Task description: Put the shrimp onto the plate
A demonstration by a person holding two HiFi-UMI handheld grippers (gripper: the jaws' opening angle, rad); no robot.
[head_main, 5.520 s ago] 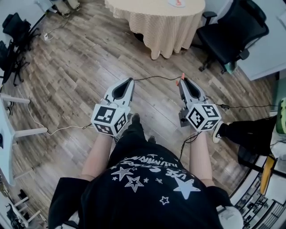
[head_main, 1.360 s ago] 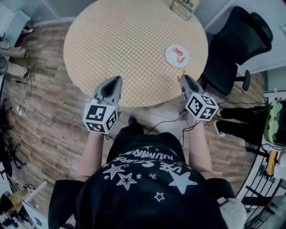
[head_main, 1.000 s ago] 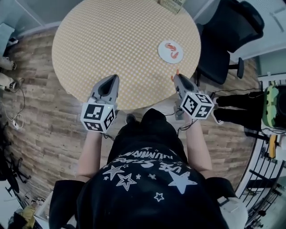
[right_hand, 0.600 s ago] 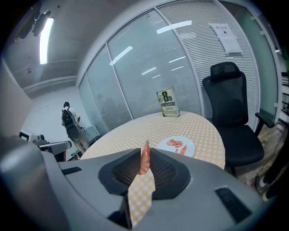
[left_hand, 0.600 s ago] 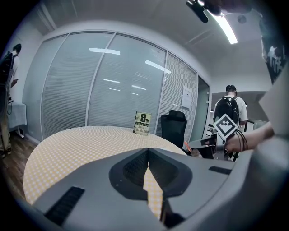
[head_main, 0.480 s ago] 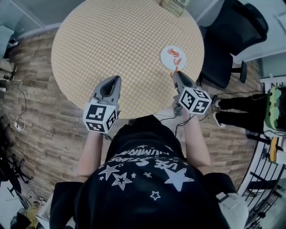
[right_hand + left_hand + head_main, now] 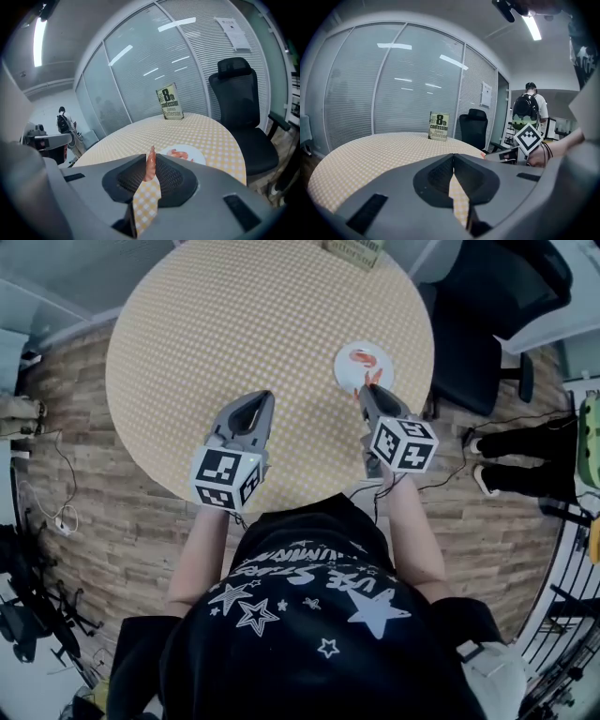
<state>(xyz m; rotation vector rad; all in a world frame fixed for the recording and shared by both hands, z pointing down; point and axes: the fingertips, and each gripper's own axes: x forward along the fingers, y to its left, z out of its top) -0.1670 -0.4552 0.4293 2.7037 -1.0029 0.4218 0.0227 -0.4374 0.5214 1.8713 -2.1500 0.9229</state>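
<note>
Right gripper view shows the slim orange shrimp (image 7: 150, 167) pinched at the right gripper's (image 7: 367, 390) jaw tips, near the round white plate (image 7: 195, 154) on the yellow-checked table (image 7: 215, 136), apparently ready for delivery; the left gripper (image 7: 453, 158) is closed on nothing.

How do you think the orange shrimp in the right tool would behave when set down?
Probably fairly stiff: the orange shrimp stands upright, unsagging, in the right tool. Likely light, being so thin; unlikely to roll.

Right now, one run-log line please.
right gripper: jaws shut on shrimp | left gripper: jaws shut, empty | held shrimp not yet on plate
</note>
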